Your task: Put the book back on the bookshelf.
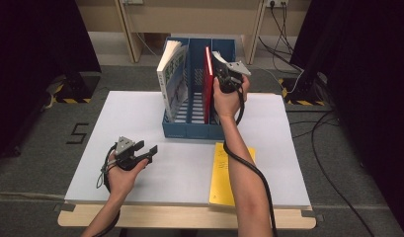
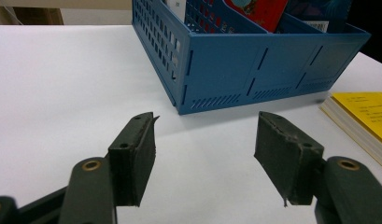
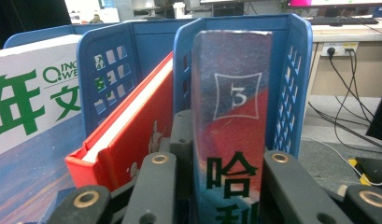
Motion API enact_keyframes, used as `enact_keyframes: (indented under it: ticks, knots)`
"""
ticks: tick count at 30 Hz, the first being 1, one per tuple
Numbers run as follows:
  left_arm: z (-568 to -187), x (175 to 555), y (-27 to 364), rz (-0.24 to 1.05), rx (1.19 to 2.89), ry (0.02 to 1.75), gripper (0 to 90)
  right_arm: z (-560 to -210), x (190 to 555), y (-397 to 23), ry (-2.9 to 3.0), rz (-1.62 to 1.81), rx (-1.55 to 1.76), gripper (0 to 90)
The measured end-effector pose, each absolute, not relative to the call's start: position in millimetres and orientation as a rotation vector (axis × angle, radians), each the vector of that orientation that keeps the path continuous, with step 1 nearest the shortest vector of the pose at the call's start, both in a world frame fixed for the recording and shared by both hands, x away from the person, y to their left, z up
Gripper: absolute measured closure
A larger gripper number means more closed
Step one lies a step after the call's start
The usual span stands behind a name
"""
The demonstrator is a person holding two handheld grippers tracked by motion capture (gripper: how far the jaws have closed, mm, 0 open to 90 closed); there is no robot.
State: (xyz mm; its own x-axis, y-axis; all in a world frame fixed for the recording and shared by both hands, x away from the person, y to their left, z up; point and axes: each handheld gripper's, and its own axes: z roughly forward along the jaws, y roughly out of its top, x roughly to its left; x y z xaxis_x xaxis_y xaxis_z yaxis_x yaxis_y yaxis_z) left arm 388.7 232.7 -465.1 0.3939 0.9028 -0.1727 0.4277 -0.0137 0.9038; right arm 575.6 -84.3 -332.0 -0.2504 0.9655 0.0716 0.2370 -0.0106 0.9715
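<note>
matte white table (image 1: pixel 140 113), slotted blue plastic rack (image 1: pixel 192 129), right claw (image 3: pixel 221 186) clamping glossy book (image 3: pixel 230 116)

**What you cannot read from these views**

In your right gripper view, the book (image 3: pixel 230 135) between the fingers (image 3: pixel 179 140) runs off the bottom edge, so its lower spine lettering is cut short, and its covers are hidden behind the spine. The red book (image 3: pixel 132 140) beside it loses its lower end behind the gripper's links. In the high view your right hand (image 1: pixel 228 98) covers the blue rack's (image 1: pixel 189 129) right compartment. The yellow book (image 1: pixel 220 187) near the worktop's front edge lies partly under your forearm; its print is too small to read.
</note>
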Motion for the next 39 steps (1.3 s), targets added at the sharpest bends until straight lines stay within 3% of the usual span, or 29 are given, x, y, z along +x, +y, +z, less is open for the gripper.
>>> enact_keyframes:
  ticks: [39]
  knots:
    - [-463, 385, 230, 0.581, 1.625, 1.196, 37.5, -352, 521, -97, 1.611, 1.267, 1.250, 73.0]
